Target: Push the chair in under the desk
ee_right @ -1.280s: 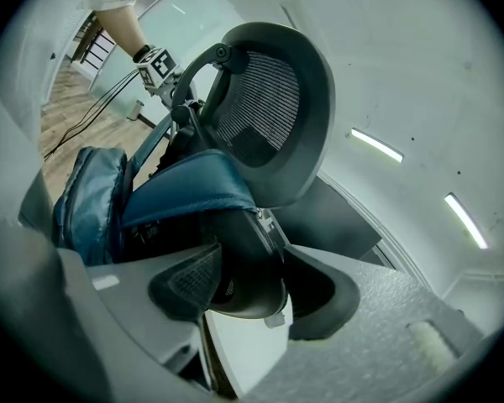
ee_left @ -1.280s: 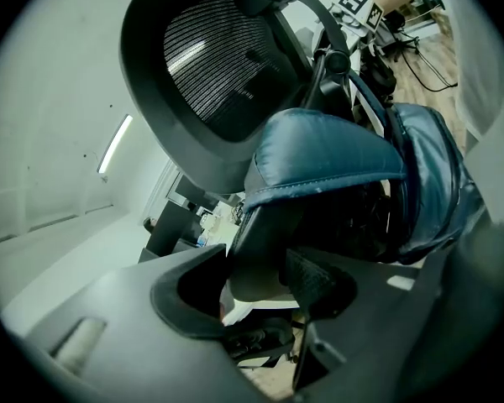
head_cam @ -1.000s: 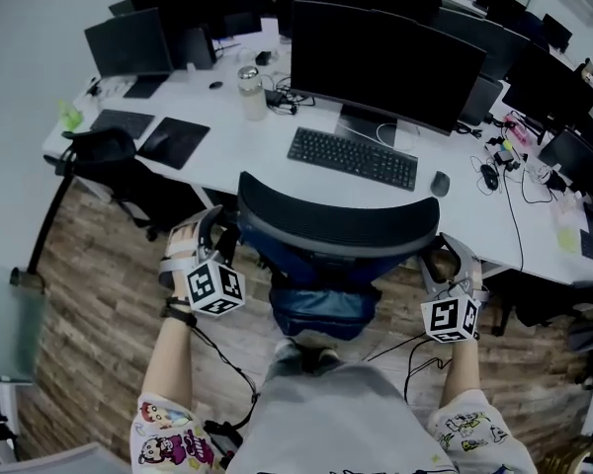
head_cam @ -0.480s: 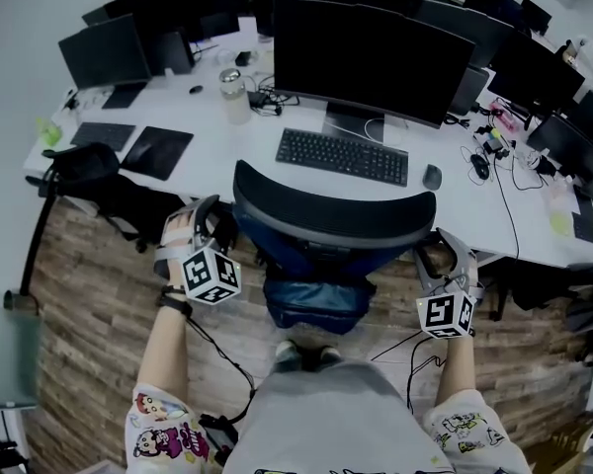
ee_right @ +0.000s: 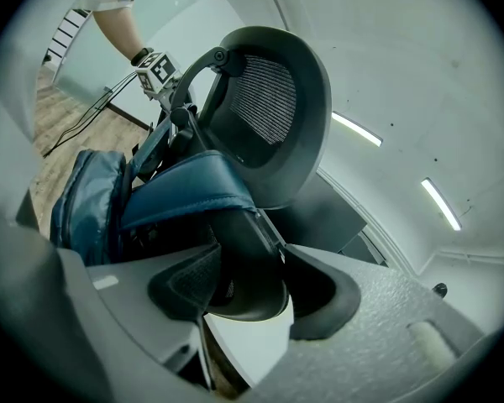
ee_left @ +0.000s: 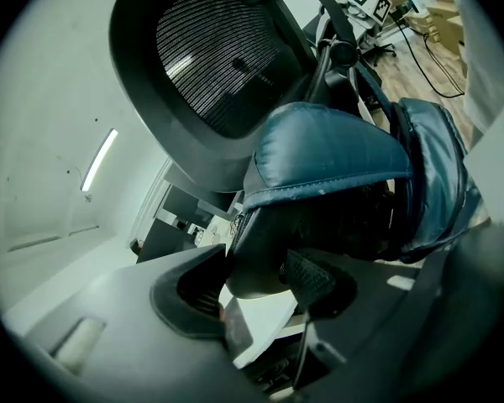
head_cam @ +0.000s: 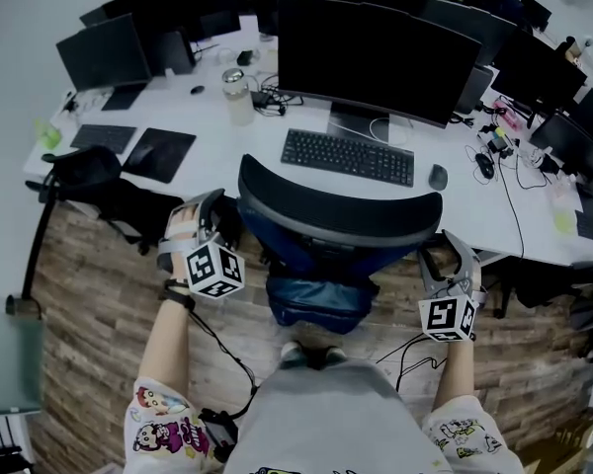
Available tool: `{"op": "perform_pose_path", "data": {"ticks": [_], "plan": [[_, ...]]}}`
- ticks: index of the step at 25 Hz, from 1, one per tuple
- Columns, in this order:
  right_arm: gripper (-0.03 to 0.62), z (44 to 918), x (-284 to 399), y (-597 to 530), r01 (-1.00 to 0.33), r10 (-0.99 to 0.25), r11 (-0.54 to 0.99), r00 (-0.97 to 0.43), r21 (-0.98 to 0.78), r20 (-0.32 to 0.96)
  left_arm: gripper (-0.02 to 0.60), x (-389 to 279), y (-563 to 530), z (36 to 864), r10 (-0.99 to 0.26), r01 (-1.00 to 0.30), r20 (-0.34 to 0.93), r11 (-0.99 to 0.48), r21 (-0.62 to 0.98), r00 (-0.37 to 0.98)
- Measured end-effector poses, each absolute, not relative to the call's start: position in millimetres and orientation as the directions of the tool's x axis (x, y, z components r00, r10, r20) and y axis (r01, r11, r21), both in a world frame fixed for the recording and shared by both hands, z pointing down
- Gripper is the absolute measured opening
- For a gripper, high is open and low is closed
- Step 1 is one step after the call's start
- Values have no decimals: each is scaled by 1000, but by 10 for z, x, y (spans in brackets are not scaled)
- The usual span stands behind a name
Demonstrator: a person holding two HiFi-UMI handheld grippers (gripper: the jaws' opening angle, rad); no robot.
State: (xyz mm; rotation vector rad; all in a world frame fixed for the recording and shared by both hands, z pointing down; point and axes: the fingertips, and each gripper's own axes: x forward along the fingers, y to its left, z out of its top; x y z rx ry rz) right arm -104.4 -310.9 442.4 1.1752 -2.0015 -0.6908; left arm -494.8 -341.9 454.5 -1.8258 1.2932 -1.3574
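Left fingers: I see the pads of my left gripper pressed on either side of the rounded dark end of the chair's left armrest, jaws held wide by it.
Right fingers: the pads of my right gripper clamp the dark end of the right armrest the same way.
Task thing: the black mesh-backed office chair stands between my two grippers, right in front of me, at the near edge of the long white desk.
Which way it points: its seat faces the desk and its curved backrest is turned to me.
Long axis: the backrest's top edge runs left to right, about parallel to the desk edge and to the black keyboard.
How far in: the backrest top overlaps the desk edge in the head view; I cannot tell how much of the seat is under it.
On the chair: one blue padded cushion, below the backrest on my side.
Counts: two armrests, each gripped; one wide black monitor straight ahead; one dark mouse just right of that keyboard; a second black chair to the left.
Floor: wood-look planks.
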Motion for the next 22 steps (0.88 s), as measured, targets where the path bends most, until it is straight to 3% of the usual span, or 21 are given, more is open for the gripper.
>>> {"op": "perform_pose_path", "data": {"ticks": [22], "plan": [[261,4461,-1090,-3137,-561,-915,403,-277,723,295,222,-4952,-3416,4568,-910,-373,394,-413,-831,128]]}}
